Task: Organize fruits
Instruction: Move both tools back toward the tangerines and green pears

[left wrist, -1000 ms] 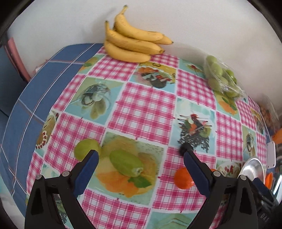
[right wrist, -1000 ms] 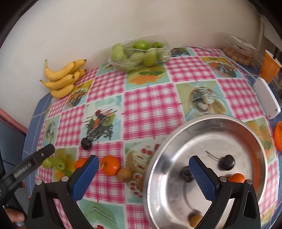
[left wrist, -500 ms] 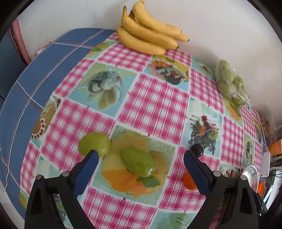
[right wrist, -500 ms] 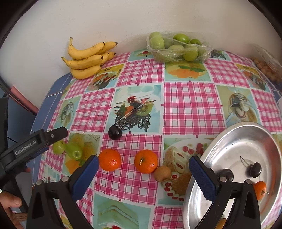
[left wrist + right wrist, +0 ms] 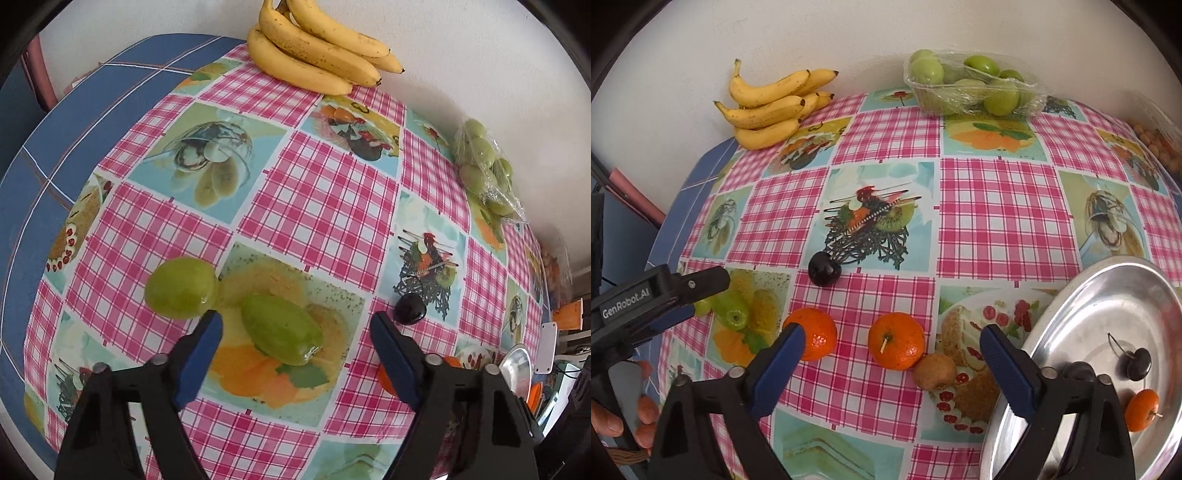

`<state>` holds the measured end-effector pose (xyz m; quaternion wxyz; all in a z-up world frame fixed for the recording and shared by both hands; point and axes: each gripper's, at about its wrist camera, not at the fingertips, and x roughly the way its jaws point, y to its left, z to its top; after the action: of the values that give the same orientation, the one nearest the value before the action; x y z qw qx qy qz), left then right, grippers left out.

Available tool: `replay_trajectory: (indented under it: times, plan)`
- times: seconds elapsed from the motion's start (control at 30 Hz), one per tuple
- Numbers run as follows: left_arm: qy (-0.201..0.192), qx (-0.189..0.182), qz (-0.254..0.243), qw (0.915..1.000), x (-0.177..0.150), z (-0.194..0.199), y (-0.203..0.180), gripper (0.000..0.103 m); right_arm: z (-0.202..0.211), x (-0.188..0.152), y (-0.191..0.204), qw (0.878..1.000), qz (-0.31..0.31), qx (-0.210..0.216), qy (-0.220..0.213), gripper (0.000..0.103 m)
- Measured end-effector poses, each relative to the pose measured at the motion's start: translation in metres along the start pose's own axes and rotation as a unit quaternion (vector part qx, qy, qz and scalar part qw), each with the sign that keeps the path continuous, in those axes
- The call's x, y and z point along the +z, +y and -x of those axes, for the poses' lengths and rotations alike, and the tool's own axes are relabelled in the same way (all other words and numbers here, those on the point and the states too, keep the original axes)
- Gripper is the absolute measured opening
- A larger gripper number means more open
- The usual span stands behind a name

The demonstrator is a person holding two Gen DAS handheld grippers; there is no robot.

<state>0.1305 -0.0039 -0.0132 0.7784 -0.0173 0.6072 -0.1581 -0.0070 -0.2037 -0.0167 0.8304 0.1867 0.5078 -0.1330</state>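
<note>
Jaws of left gripper [image 5: 295,328] just closing yet unclamped round oblong green fruit [image 5: 281,334] lying between them; may nudge round green fruit [image 5: 181,288] beside left finger, rolling it.

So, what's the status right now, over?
Left gripper closing around the oblong green fruit, no contact yet. Right gripper narrowing over an orange, empty. Kiwi touching that orange.

Brand text: "GenRobot.AI", white letters on the black body of the left hand-held gripper [image 5: 701,291], read in the right wrist view.
Other text: none legible on the patterned cloth of the surface [image 5: 993,206], the fruit or the packaging.
</note>
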Motion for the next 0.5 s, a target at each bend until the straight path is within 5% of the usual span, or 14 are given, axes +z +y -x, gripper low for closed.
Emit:
replay_trajectory:
  times: [0.17,0.5]
  plan:
    - [0.023,-0.004,-0.002,0.9997,-0.003,-0.016,-0.001,0.075,-0.009,-0.003,0.001,1.000,0.005,-0.005,0.012,0.081]
    - [0.036,-0.016,0.014,0.9991,-0.004,-0.027,0.004,0.046,-0.021,-0.004,-0.003,0.999,-0.003,0.002,0.032,0.044]
